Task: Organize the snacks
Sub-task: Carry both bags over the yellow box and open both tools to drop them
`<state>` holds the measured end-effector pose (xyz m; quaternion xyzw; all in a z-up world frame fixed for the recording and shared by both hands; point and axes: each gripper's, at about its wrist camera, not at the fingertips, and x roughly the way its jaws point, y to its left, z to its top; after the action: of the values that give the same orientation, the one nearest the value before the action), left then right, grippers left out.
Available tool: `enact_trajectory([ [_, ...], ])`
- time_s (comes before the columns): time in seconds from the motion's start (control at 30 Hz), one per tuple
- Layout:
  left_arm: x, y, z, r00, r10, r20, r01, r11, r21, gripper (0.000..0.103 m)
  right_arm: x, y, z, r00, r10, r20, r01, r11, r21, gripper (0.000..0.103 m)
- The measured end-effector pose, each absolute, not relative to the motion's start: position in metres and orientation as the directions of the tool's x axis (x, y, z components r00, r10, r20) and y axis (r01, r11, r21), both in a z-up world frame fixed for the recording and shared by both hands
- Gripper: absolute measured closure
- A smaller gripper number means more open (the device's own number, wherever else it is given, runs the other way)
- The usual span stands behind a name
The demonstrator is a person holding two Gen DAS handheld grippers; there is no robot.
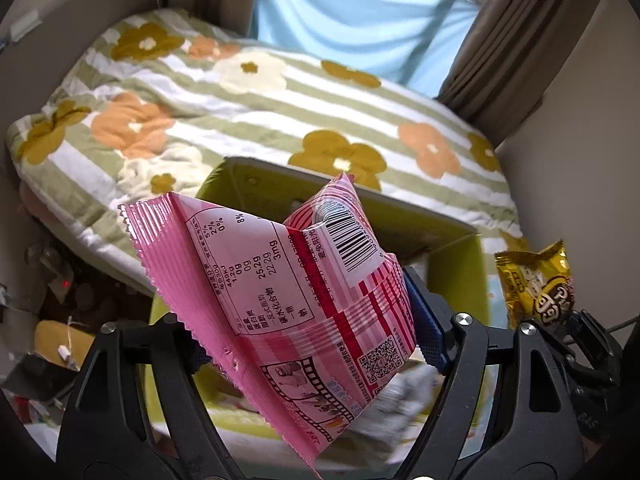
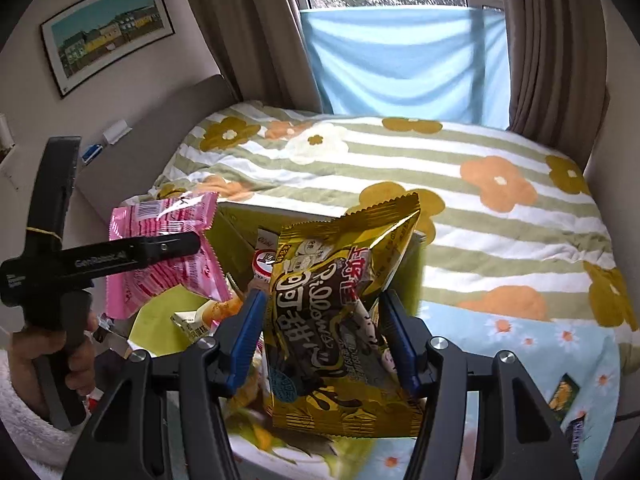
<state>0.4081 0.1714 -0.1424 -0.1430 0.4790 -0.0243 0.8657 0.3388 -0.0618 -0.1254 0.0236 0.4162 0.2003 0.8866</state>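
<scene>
1. Bed (image 2: 460,216) fills the background in both views, covered by a striped quilt (image 1: 248,120) with orange, mustard and white flowers; behind it hang brown curtains (image 2: 548,40) and a pale blue cloth (image 2: 404,60) across the window.
2. Framed picture (image 2: 108,32) of coloured houses hangs on the wall left of the curtains.
3. Green storage box (image 1: 400,216) stands open at the foot of the bed, its pale lid raised toward the quilt; small snack packs (image 2: 192,324) lie inside, though their kinds are hard to tell.
4. Left hand-held gripper (image 1: 316,340) is clamped on a pink snack bag (image 1: 288,288), blue pads pressing its two sides; the bag is held in the air above the open box, its barcode and nutrition panel facing the left wrist camera. In the right wrist view the same bag (image 2: 172,252) sits left of the box, with the person's hand (image 2: 68,356) wrapped around the black handle.
5. Right hand-held gripper (image 2: 324,340) is closed on a gold snack bag (image 2: 340,312), held upright between its blue pads, above the near right part of the box; the left wrist view shows this bag (image 1: 536,280) off to the right.
6. Smaller wrapped snacks (image 2: 564,392) lie on the light blue floral sheet at the right edge.
</scene>
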Motion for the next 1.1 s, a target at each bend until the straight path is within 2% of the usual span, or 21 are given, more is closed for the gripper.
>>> enact_trajectory([
  [0.07,0.417,0.179,-0.153,0.514,-0.198,-0.835,-0.097,0.953,-0.286,0.015,0.342,-0.056,-0.131,0.566,0.363,-0.740,-0.321,0.924,0.208,0.049],
  [0.13,0.419,0.186,-0.160,0.503,-0.222,-0.835,-0.091,0.948,-0.306,0.001,0.345,-0.052,-0.137,0.560,0.356,-0.748,-0.309,0.928,0.210,0.049],
  [0.17,0.417,0.188,-0.163,0.501,-0.224,-0.836,-0.085,0.948,-0.305,0.000,0.346,-0.050,-0.139,0.557,0.352,-0.752,-0.303,0.929,0.211,0.049],
  [0.4,0.394,0.191,-0.177,0.465,-0.244,-0.851,-0.070,0.948,-0.311,0.000,0.353,-0.047,-0.153,0.517,0.350,-0.781,-0.287,0.931,0.228,0.049],
  [0.67,0.367,0.185,-0.167,0.487,-0.226,-0.844,-0.058,0.955,-0.290,0.000,0.362,-0.034,-0.152,0.488,0.394,-0.779,-0.330,0.909,0.253,0.048],
  [0.7,0.365,0.184,-0.166,0.489,-0.216,-0.845,-0.059,0.958,-0.279,0.000,0.364,-0.032,-0.152,0.483,0.391,-0.783,-0.333,0.910,0.249,0.041],
  [0.8,0.357,0.183,-0.162,0.500,-0.204,-0.841,-0.063,0.961,-0.270,0.000,0.362,-0.033,-0.154,0.509,0.371,-0.777,-0.332,0.917,0.221,0.006],
  [0.83,0.354,0.183,-0.160,0.505,-0.203,-0.839,-0.062,0.961,-0.270,0.000,0.358,-0.036,-0.152,0.526,0.382,-0.760,-0.336,0.914,0.227,0.001],
  [0.97,0.344,0.182,-0.157,0.515,-0.192,-0.836,-0.066,0.963,-0.262,0.000,0.342,-0.044,-0.147,0.555,0.426,-0.714,-0.344,0.900,0.269,0.001],
  [1.1,0.338,0.180,-0.151,0.527,-0.208,-0.824,-0.053,0.960,-0.276,0.000,0.333,-0.046,-0.142,0.546,0.422,-0.723,-0.342,0.901,0.268,0.001],
])
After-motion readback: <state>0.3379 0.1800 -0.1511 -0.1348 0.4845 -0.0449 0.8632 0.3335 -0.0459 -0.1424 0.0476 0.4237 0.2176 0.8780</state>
